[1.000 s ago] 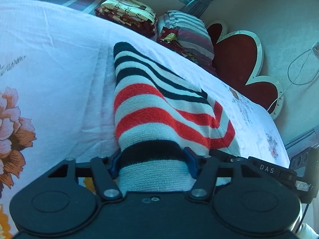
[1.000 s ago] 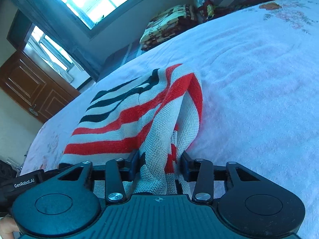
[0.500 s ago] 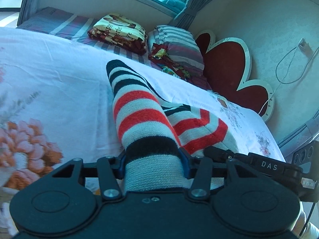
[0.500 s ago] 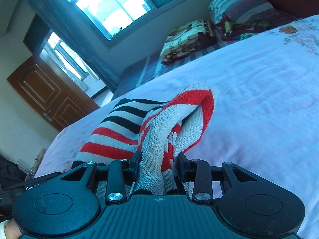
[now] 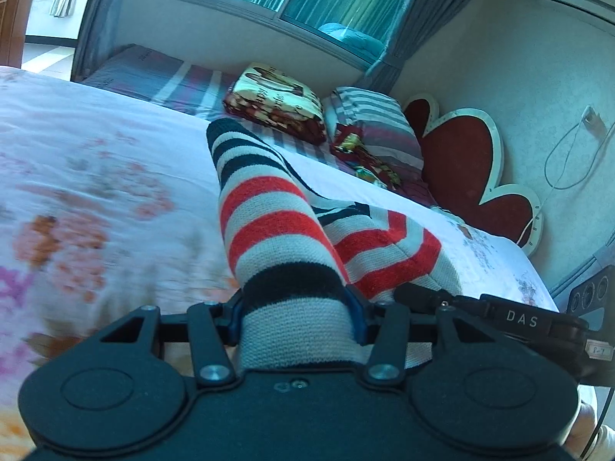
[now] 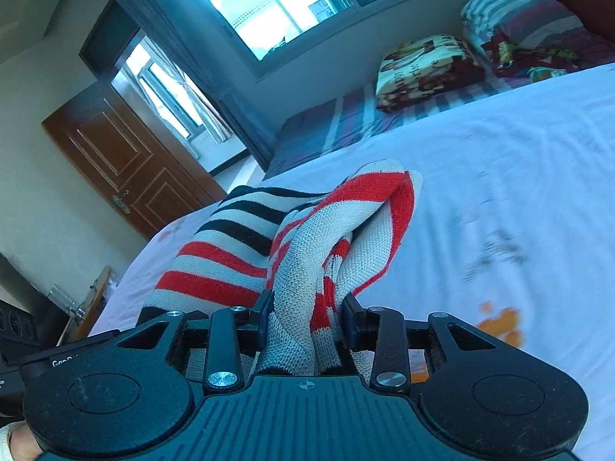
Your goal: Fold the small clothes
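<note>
Floral bedsheet (image 5: pixel 96 161) lies beneath the striped knit garment (image 5: pixel 269 207). Left gripper (image 5: pixel 294 317) and right gripper (image 6: pixel 307 317) each clench an edge; keep both level and taut while laying it over.

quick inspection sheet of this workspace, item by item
surface: bed sheet, pale with flower print, lightly wrinkled.
job's things: striped knit garment, red, black and white, bunched and held up at two points.
clutter: folded blanket and striped pillow at the far edge.
grippers: left hand-held gripper shut on the garment; right hand-held gripper shut on it too.
cables: white cable hanging from a wall socket.
surroundings: heart-shaped headboard, window, wooden door.
</note>
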`<action>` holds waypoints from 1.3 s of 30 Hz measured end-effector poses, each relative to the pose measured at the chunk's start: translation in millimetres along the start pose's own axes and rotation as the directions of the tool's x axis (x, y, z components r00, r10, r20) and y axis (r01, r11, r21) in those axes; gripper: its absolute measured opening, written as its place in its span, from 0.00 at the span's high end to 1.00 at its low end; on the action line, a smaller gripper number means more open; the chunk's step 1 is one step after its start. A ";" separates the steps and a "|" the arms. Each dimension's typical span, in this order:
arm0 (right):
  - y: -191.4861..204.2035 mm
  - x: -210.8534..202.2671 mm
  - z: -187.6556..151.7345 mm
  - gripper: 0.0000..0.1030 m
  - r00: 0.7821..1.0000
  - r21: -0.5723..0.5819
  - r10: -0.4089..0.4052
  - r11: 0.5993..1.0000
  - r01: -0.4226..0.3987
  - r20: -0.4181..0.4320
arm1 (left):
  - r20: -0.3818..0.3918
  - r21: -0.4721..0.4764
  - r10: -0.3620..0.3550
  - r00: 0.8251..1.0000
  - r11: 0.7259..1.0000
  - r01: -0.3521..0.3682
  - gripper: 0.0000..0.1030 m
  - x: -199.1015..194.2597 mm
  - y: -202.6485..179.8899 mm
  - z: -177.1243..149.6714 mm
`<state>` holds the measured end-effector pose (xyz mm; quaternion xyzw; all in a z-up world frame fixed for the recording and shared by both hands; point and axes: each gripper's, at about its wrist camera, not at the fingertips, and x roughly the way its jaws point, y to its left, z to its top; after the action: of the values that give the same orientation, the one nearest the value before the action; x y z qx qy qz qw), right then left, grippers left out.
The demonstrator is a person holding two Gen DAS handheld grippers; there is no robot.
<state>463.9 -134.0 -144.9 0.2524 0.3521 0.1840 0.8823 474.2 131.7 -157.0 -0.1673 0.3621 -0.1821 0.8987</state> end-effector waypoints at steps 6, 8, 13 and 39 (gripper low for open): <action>51.3 58.7 -27.8 0.65 1.000 0.013 -0.004 1.000 0.004 -0.001 | -0.007 0.008 0.019 1.000 1.000 -0.019 0.53 -18.8 69.4 12.5; 58.1 77.5 -31.5 0.65 1.000 0.020 -0.003 1.000 0.003 -0.006 | -0.008 0.009 0.023 1.000 1.000 -0.022 0.53 -19.8 88.1 15.9; 60.9 111.7 -37.1 0.65 0.999 0.009 -0.022 1.000 0.022 -0.047 | -0.010 -0.019 0.031 0.999 0.999 -0.031 0.53 -13.6 126.9 13.3; 64.5 183.3 5.5 0.57 0.981 -0.156 -0.174 0.975 0.159 -0.086 | 0.045 -0.026 0.156 0.987 0.988 -0.155 0.41 23.6 143.6 44.5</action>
<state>583.8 8.3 -201.3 0.1464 0.4006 0.1471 0.8924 551.4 254.6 -202.7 -0.1531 0.3549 -0.1035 0.9165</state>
